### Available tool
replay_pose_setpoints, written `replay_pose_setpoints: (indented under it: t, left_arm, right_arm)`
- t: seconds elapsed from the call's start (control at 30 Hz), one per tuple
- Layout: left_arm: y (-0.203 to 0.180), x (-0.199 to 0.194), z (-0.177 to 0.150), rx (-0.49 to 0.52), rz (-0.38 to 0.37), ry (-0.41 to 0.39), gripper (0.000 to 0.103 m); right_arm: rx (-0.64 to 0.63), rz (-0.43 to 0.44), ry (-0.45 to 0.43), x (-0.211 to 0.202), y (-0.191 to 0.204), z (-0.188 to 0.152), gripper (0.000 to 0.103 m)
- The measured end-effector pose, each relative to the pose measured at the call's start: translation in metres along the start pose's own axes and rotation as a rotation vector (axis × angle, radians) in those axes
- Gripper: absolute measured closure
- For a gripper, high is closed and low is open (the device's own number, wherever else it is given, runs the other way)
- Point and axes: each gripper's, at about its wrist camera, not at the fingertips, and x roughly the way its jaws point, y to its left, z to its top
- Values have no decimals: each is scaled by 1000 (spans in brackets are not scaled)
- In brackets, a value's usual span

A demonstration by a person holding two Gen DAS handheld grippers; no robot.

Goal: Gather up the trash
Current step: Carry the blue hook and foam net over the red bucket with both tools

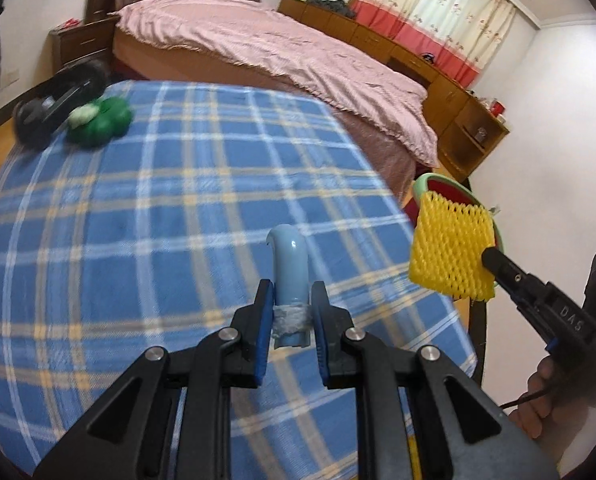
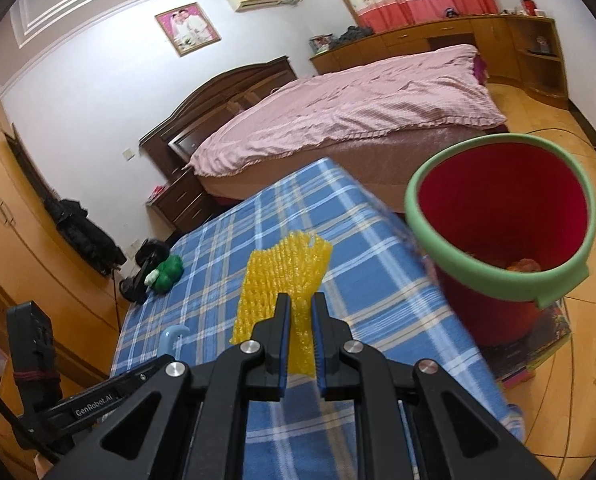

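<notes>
Nearest in the left wrist view, a pale blue hooked piece (image 1: 288, 280) is clamped between the jaws of the left gripper (image 1: 291, 312), its long axis running forward along the fingers and its curved tip pointing away over the blue plaid surface (image 1: 178, 200). In the right wrist view, a yellow foam net (image 2: 284, 280) is pinched by its near edge in the closed jaws of the right gripper (image 2: 300, 320), the sheet standing forward and slightly left of them. Both items are held clear of the surface.

The coming move is judged to turn on the red bin (image 2: 498, 216) with its green rim: it stands off the right edge of the surface, ahead and to the right of the right gripper, its mouth open upward. The right gripper is the nearer of the two, so the net would likely be released first. Something orange lies in the bin already.

Further off, a green object (image 1: 102, 120) rests at the surface's far left corner, uncollected.
</notes>
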Motion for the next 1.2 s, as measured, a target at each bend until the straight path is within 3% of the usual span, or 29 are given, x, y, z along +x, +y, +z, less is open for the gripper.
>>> replay_pose_setpoints:
  t: [0.6, 1.2]
  left_arm:
    - [-116, 62, 57, 187, -155, 33, 85]
    - [-210, 159, 65, 330, -220, 119, 85]
  right_arm:
    - [133, -154, -105, -26, -82, 49, 91]
    - [285, -305, -108, -26, -184, 58, 91]
